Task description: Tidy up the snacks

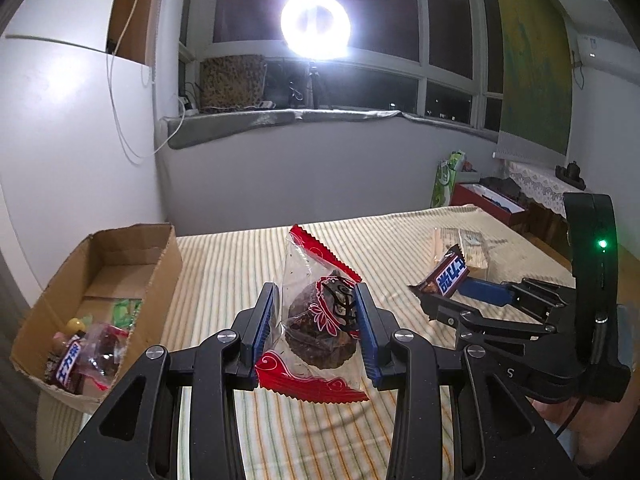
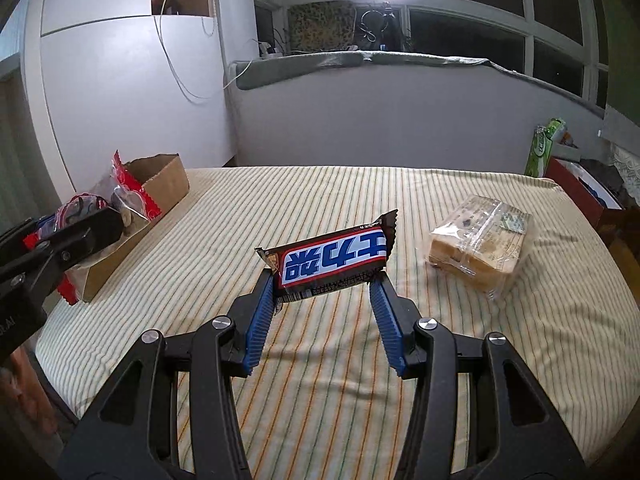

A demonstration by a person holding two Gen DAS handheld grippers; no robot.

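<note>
From the left wrist view, the left gripper is clenched on a small dark cake in a clear packet with red crimped ends, held up above the striped bedcover. The blue pads press the packet's sides at the cake itself. It looks light and soft, so I'd say a hard squeeze could crush it, and the slick film would slide if held only by the crimped ends. To its left sits the open cardboard box, already holding a few wrapped snacks. At right, the right gripper shows from the side with its bar.

From the right wrist view, the right gripper is grasping a brown chocolate bar with a blue-lettered label, held crosswise by its lower edge, clear of the bedcover. The bar looks stiff and light, but the glossy wrapper is slippery; a hold across its middle seems safest. A clear-wrapped block of pale biscuits or bread lies on the bedcover to the right, well apart, and looks squashable.
</note>
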